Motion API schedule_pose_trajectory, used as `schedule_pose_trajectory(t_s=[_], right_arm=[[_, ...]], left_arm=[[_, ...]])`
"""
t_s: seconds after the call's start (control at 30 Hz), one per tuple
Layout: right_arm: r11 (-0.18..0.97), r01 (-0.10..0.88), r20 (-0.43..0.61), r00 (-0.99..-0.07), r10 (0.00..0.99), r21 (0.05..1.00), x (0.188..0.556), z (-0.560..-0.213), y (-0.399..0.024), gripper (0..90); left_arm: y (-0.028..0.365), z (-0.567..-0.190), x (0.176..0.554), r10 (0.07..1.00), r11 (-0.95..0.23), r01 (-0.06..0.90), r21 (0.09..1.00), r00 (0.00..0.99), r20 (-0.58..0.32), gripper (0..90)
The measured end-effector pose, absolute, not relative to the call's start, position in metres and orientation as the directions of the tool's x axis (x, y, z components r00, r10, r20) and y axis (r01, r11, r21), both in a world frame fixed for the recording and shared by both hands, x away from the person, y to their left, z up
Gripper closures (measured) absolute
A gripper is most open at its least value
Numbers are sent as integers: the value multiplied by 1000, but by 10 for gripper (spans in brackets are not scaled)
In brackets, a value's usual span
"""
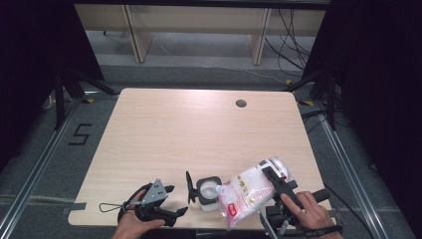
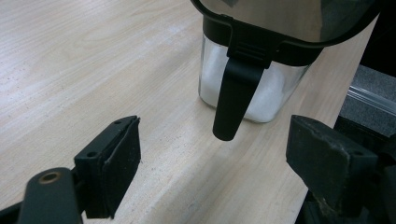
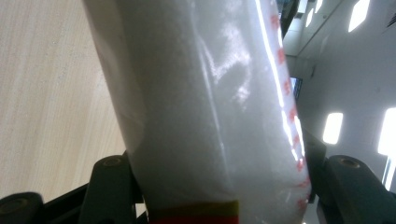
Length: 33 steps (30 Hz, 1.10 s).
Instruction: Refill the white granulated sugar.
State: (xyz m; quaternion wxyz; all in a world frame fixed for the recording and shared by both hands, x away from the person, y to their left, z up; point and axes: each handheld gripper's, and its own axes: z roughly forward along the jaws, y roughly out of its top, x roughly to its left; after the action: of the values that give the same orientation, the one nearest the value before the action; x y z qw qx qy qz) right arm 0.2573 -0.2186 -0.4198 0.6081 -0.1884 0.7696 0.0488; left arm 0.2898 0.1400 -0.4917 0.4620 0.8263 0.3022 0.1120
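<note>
High view: the right gripper [image 1: 276, 183], near the counter's [image 1: 199, 129] front right corner, is clamped on a white bag [image 1: 246, 191] with red print, which slants down to the left with its lower end over the open jar [image 1: 208, 192]; the jar stands at the front edge, white grains inside, its black lid [image 1: 189, 187] flipped up on its left side; the left gripper [image 1: 171, 201] sits low at the front left, just left of the jar, jaws apart with nothing between them; a hand [image 1: 134, 224] holds it from below

Left gripper view: the two black jaws stand wide apart over bare wood, nothing between them; ahead stands the jar [image 2: 243, 88], clear glass with white grains, and a black tab [image 2: 233, 100] hangs down from the lid's hinge in front of it; the jar is close to the jaws but not touching them

Right gripper view: the bag [image 3: 205, 107] rises between both jaws, which press on its sides at about half their spread; a red and yellow band [image 3: 196, 212] crosses its bottom; counter [image 3: 46, 88] at left
</note>
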Motion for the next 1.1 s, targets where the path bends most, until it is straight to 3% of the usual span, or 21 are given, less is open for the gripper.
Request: schedule_pose_trajectory(t_s=[0.07, 0.17, 0.2, 0.57, 0.63, 1.1], right_arm=[[924, -347, -950, -199, -242, -163, 257, -419, -218, 432], [922, -353, -951, -194, -241, -161, 257, -421, -217, 432], [930, -328, -940, -233, -247, -163, 256, -420, -217, 432], [934, -332, -955, -211, -207, -129, 257, -425, -219, 433], [919, -354, -950, -184, -251, -175, 257, -420, -216, 433], [928, -334, -948, -207, -243, -165, 256, -421, -216, 434]], left_arm=[[142, -491, 292, 583, -428, 366, 827, 811, -57, 175], [140, -492, 290, 602, -386, 396, 833, 792, -98, 174], [140, -492, 290, 599, -393, 392, 831, 795, -92, 174], [141, -492, 291, 594, -415, 383, 825, 801, -73, 174], [141, -491, 291, 600, -408, 392, 825, 796, -81, 174], [141, -492, 291, 596, -416, 387, 823, 799, -75, 174]])
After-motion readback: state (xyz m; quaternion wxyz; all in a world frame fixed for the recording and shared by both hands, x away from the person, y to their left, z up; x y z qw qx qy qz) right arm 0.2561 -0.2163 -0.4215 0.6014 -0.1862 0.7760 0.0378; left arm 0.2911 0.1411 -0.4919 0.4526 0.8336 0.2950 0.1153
